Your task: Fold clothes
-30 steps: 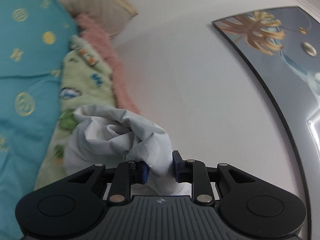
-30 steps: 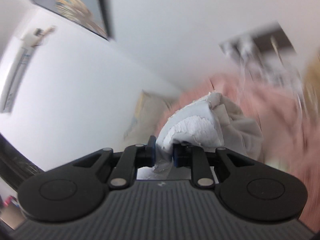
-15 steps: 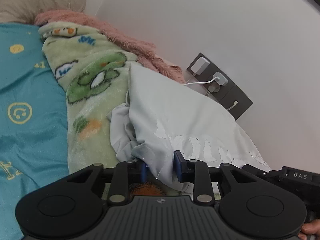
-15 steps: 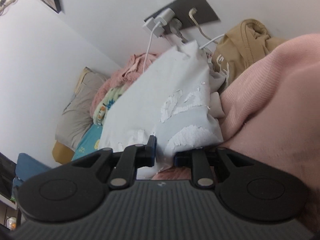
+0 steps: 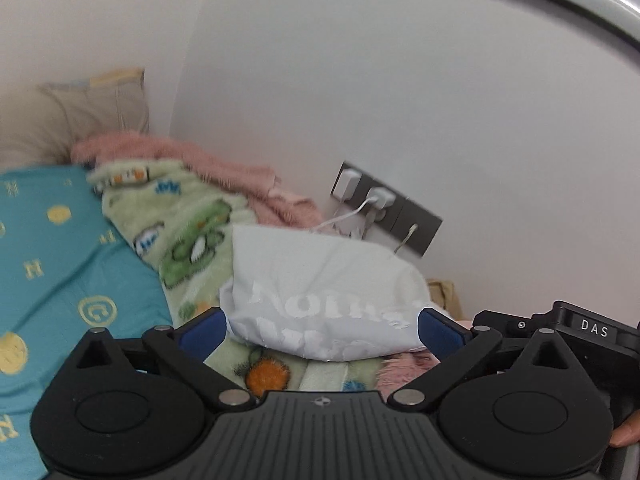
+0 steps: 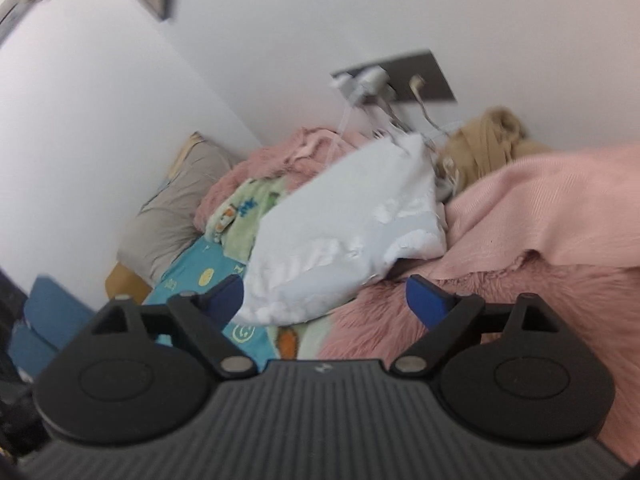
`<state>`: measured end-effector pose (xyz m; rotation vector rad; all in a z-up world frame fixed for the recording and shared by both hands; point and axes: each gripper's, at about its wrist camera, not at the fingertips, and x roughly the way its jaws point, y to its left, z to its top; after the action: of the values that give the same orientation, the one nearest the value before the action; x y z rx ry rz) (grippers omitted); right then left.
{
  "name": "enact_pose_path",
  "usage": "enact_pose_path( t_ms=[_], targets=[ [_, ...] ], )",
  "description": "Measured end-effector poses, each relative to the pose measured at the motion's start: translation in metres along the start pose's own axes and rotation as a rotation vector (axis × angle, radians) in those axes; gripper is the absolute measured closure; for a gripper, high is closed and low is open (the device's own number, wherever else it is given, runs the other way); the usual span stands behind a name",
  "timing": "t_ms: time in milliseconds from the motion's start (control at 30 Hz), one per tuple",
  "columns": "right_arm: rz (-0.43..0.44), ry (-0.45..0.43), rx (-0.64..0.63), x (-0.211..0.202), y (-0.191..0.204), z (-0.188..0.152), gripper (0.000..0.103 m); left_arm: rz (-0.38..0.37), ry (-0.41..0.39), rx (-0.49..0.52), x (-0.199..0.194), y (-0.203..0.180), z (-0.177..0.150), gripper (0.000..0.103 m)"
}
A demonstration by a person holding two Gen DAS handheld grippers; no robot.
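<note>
A folded pale grey garment [image 5: 324,300] with cracked white lettering lies on the green cartoon blanket [image 5: 188,236] by the wall. It also shows in the right wrist view [image 6: 340,240], leaning against pink bedding. My left gripper [image 5: 322,330] is open and empty, its blue pads just in front of the garment on either side. My right gripper [image 6: 324,296] is open and empty, just in front of the garment's near edge. The right gripper's body [image 5: 580,344] shows at the right of the left wrist view.
A pink knitted cover [image 6: 560,216] and pink fluffy blanket [image 6: 520,312] lie right. A tan garment [image 6: 488,140] sits by the wall socket [image 6: 400,80] with chargers and cables. A teal sheet [image 5: 52,264] and beige pillow [image 5: 68,120] lie left.
Both grippers held the garment shut, lowered it onto the bedding by the wall, then opened and let go. The garment now rests on the blanket.
</note>
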<state>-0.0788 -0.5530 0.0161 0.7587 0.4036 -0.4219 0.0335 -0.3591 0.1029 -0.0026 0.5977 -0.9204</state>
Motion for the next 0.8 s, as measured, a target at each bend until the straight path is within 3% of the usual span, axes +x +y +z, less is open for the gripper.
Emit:
enact_pose_path(
  t_ms=[167, 433, 633, 800],
  targets=[
    [0.001, -0.062, -0.17, -0.055, 0.04, -0.016, 0.013, 0.049, -0.069, 0.097, -0.067, -0.024, -0.009, 0.0],
    [0.005, -0.178, -0.386, -0.124, 0.083, -0.065, 0.014, 0.137, -0.18, 0.13, -0.155, -0.034, -0.039, 0.0],
    [0.006, -0.293, -0.455, -0.147, 0.092, -0.107, 0.014, 0.16, -0.233, 0.17, -0.195, -0.035, -0.063, 0.0],
    [-0.031, -0.286, -0.469, -0.147, 0.097, -0.129, 0.014, 0.173, -0.294, 0.184, -0.218, -0.035, -0.079, 0.0]
  ],
)
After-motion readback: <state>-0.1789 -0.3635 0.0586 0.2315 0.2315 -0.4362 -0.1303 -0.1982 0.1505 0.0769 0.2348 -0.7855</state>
